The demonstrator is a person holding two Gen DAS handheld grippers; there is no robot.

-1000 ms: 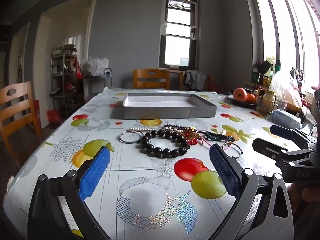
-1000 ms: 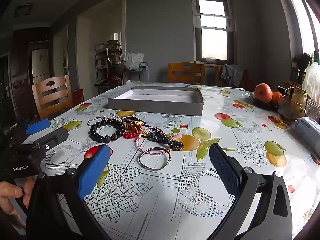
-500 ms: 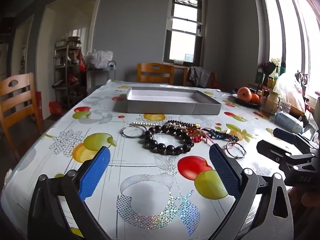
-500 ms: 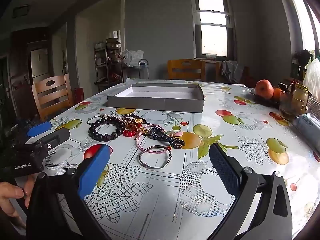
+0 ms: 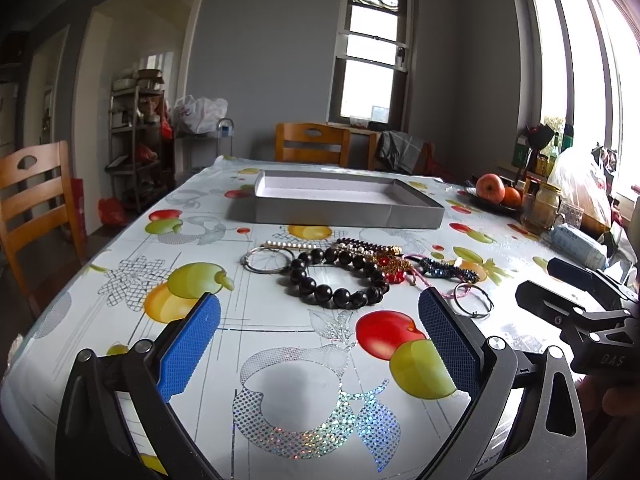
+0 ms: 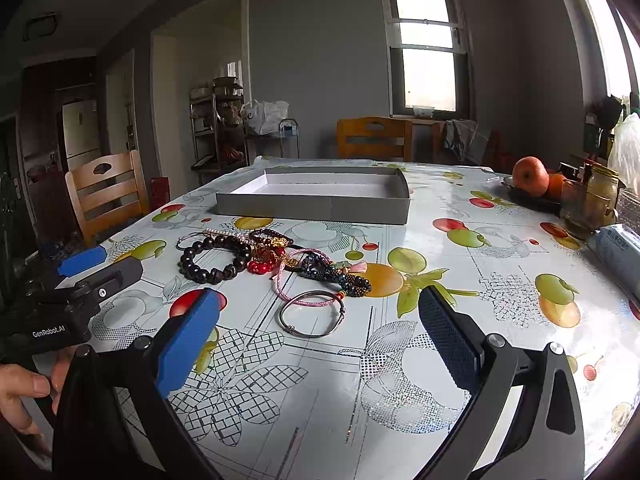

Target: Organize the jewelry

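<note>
Jewelry lies in a loose heap on my fruit-print tablecloth [image 5: 304,364], ahead of both claws and short of the grey box.

Nearest, left wrist view: my left gripper [image 5: 318,330] stands wide open, blue pads [image 5: 188,346] far apart, nothing between them, above a printed red and green fruit. My right gripper [image 6: 318,330] is likewise spread wide and empty over a printed flower outline. Each claw shows in the other's view: the right one at 3 o'clock of the left view, the left one at 9 o'clock of the right view, with my left hand [image 6: 24,392] below it.

Next out, right wrist view: a pink cord bangle [image 6: 312,314] lies at 12 o'clock just beyond the pads, apart from the heap or barely touching it; I cannot tell which.

Beyond it, the heap: a dark bead bracelet [image 5: 338,280] lies flat in a ring; a silver ring bangle [image 5: 266,261] sits at its 10 o'clock, touching or nearly so; red beads [image 5: 394,276] and gold pieces tangle at its 2 o'clock; a dark blue beaded strand [image 5: 450,270] trails off toward 3 o'clock. A pearl-studded bar [image 5: 290,245] lies along the heap's far edge.

Farther on, the shallow grey box [image 5: 344,214] stands open with a bare white floor, well apart from the heap.

Farthest, at 2 o'clock, a dish of apples [image 5: 490,189] and a glass jar [image 5: 546,206] stand near the table's edge.
</note>
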